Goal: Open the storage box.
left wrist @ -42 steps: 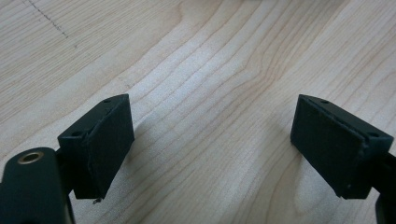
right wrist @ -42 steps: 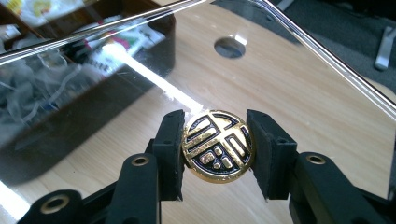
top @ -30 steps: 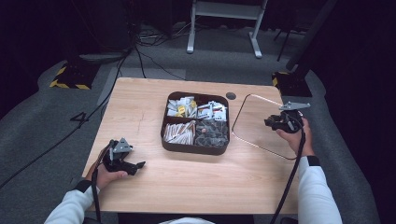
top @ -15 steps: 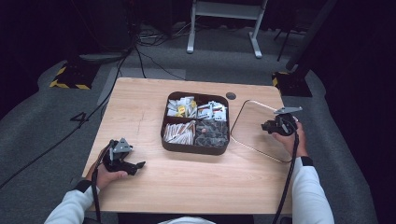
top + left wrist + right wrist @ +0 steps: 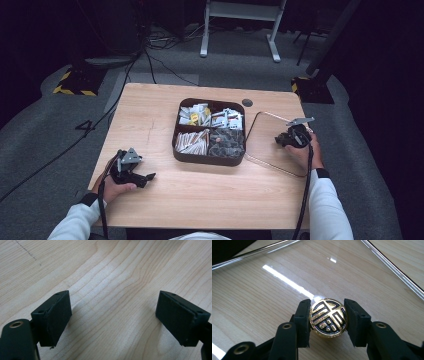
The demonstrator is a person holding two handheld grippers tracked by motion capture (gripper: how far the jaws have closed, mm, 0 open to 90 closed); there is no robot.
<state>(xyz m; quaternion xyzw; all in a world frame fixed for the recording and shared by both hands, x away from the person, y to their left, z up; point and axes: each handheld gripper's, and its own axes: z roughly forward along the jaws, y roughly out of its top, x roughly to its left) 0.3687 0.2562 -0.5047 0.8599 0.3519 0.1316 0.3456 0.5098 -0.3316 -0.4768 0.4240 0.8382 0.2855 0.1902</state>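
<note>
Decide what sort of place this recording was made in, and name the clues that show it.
Probably a studio or lab set up for recording, not a home: a lone wooden table on grey carpet, cables trailing over the floor, a hazard-striped stand base and a dark backdrop all around.

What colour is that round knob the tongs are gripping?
Gold with black pattern lines on the knob, clearest in the right gripper view.
</note>
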